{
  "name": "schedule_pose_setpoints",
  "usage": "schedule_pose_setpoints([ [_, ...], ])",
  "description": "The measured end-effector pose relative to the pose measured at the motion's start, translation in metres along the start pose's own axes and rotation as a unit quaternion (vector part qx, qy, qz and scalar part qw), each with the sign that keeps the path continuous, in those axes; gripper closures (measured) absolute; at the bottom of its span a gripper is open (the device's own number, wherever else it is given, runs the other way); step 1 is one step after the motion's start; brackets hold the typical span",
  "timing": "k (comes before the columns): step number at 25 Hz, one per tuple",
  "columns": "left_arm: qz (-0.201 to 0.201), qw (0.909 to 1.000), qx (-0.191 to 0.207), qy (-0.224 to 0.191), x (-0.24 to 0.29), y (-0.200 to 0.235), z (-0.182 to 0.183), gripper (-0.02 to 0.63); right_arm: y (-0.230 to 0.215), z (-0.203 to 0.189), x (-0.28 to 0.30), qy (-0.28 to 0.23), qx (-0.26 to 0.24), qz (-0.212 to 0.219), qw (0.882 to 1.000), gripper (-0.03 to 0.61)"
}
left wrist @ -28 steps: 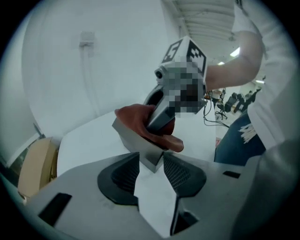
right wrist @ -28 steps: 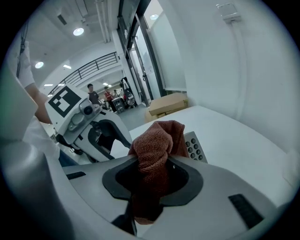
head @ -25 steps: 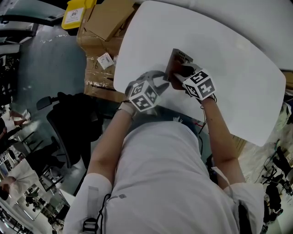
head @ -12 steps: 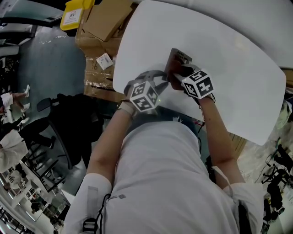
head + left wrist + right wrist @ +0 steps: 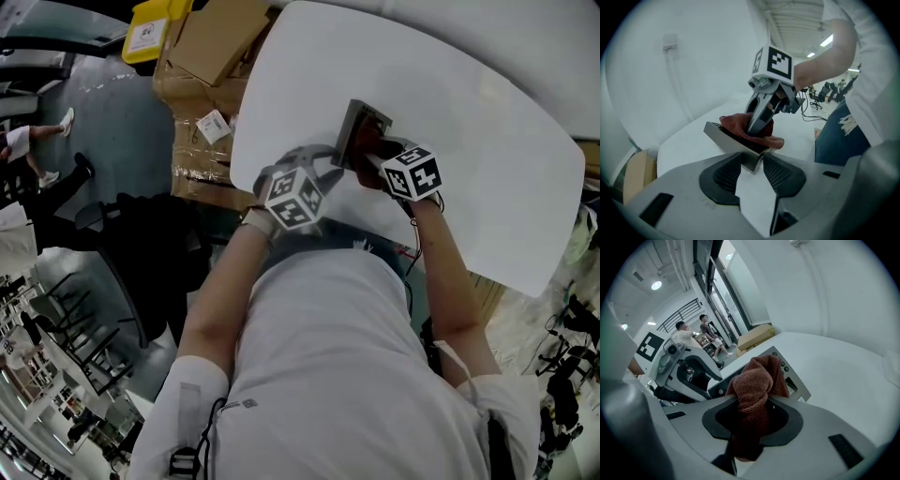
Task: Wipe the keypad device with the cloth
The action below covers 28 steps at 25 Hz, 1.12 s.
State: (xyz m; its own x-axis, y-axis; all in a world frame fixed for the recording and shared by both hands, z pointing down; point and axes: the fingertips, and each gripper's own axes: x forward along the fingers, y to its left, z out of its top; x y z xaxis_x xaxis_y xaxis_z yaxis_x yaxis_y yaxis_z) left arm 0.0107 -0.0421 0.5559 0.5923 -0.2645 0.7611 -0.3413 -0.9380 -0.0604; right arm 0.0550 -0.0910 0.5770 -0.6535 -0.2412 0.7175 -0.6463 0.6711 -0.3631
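Right gripper view shows the right gripper point(image 5: 752, 416), jaws clamped on the cloth point(image 5: 757, 380) atop the keypad device point(image 5: 793, 381), whose near corner the left gripper point(image 5: 752, 165) jaws pinch.

The rust-brown terry cloth point(image 5: 757, 380) is looped and nubbly, rough and quite matt, bunched thick where my right claw point(image 5: 751, 405) pinches it. The grey slab-shaped keypad device point(image 5: 727, 139) has a smooth, hard casing with a dull satin sheen; plastic or painted metal, I cannot tell which. My left claw point(image 5: 751, 163) bites its corner between dark pads point(image 5: 723, 177) moulded in a fine ribbed grid, rubbery and lustreless. Both claw bodies are pale grey plastic, smooth and matt. The white table point(image 5: 469, 122) is smooth, faintly glossy. The brown boxes point(image 5: 221, 39) beside it are dull cardboard, one with shiny tape.
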Motion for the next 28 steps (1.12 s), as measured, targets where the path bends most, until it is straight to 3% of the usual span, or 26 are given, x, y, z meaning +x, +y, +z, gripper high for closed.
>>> schedule_pose_setpoints([
  [25,0.007,0.9995,-0.030,-0.005,-0.005,-0.008,-0.003,0.485,-0.049,-0.061,0.001,0.028,0.110,-0.021,0.993,0.477],
  [28,0.009,0.9995,-0.029,-0.001,-0.004,-0.008,-0.004,0.485,-0.053,-0.064,0.001,0.032,0.091,-0.038,0.995,0.477],
])
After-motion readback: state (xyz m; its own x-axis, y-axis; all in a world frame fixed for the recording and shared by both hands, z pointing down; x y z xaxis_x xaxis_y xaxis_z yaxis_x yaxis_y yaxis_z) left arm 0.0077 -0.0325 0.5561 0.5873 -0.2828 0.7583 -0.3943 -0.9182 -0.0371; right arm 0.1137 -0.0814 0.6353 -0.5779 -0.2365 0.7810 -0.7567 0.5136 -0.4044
